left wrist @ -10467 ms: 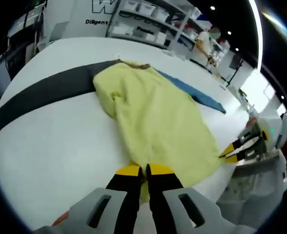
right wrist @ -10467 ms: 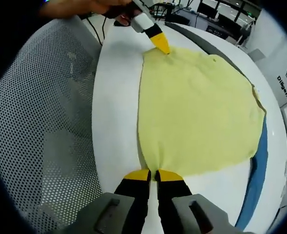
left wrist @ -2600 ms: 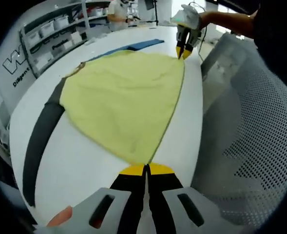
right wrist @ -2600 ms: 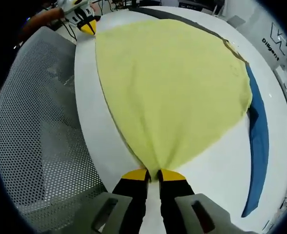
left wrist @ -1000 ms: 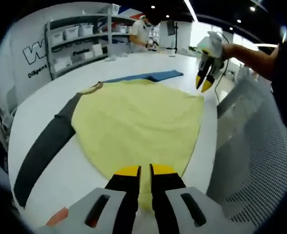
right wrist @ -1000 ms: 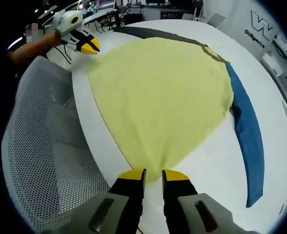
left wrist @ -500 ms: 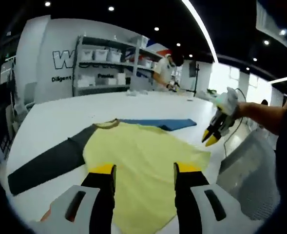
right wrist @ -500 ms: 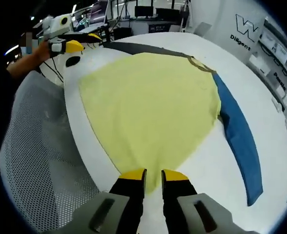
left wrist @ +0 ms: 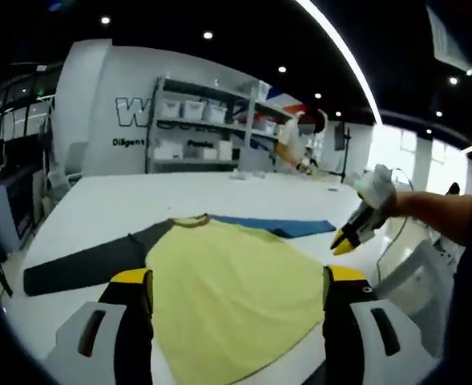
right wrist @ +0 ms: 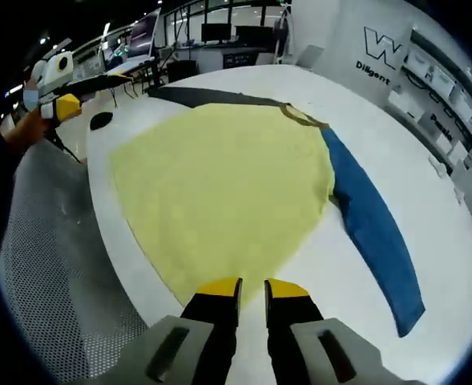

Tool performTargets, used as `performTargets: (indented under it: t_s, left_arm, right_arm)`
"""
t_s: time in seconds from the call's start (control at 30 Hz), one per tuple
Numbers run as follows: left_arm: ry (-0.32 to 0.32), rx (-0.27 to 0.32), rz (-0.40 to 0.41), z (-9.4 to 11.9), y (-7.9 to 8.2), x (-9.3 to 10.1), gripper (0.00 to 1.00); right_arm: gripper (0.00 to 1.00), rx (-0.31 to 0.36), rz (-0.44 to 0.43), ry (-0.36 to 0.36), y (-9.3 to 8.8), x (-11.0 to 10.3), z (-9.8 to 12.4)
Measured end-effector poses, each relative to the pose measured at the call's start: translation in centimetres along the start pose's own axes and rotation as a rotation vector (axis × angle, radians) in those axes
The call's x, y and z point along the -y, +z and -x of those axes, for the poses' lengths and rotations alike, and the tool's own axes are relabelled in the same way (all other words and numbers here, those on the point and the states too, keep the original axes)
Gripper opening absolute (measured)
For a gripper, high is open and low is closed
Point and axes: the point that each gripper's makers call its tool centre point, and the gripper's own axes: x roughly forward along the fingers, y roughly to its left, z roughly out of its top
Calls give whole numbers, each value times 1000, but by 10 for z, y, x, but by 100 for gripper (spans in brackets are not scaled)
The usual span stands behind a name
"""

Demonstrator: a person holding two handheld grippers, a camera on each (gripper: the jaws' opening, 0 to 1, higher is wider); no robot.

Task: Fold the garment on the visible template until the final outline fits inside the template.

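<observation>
A long-sleeved garment lies flat on the white table. Its yellow body [left wrist: 236, 273] [right wrist: 219, 184] has a dark grey sleeve [left wrist: 83, 261] [right wrist: 211, 98] stretched out to one side and a blue sleeve [left wrist: 276, 227] [right wrist: 372, 224] to the other. My left gripper [left wrist: 237, 277] hangs above the near hem with its jaws wide open and nothing in them; it also appears far left [right wrist: 79, 92]. My right gripper [right wrist: 253, 289] is at the opposite corner of the hem, with its jaws a little apart and the cloth lying loose just in front. A hand holds this gripper [left wrist: 349, 237] over the table edge.
A perforated grey chair back [right wrist: 51, 265] [left wrist: 404, 273] stands against the near table edge. Shelves with white bins [left wrist: 203, 120] and a person [left wrist: 300, 144] are behind the table. Bare table [right wrist: 428, 184] stretches beyond the blue sleeve.
Both grippers have let go of the hem corners they held. The left jaws have opened wide and lifted; the right jaws have parted slightly. The garment now rests spread on the table.
</observation>
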Motion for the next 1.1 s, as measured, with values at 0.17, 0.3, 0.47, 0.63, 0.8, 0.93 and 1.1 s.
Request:
performTargets:
  t_s: [0.17,0.3,0.47,0.63,0.8,0.93,1.1]
  left_arm:
    - [5,-8,-24,-3,-1,-2,93]
    - [1,-10,-33,-5,-1,-1,95]
    - [1,-9,-47,-7,0,-2,95]
    - [7,-2,-32,-6,1,-5,94]
    - [-5,-9,-42,-6,-1,-1,93]
    - [-9,-16,-43,-7,-2,-1,93]
    - [-6,-26,-43,-7,-5,-1,92]
  right_arm:
    - [9,27,-33,-28,3,12,1]
    - [8,58,-70,-60,6,25,7]
    - [7,103,-134,-110,7,50,19]
    - [6,163,-234,-200,5,89,37]
    - [5,225,-344,-311,-3,133,57]
    - [5,244,-418,-380,-17,163,66]
    - [5,243,-509,-474,-43,201,73]
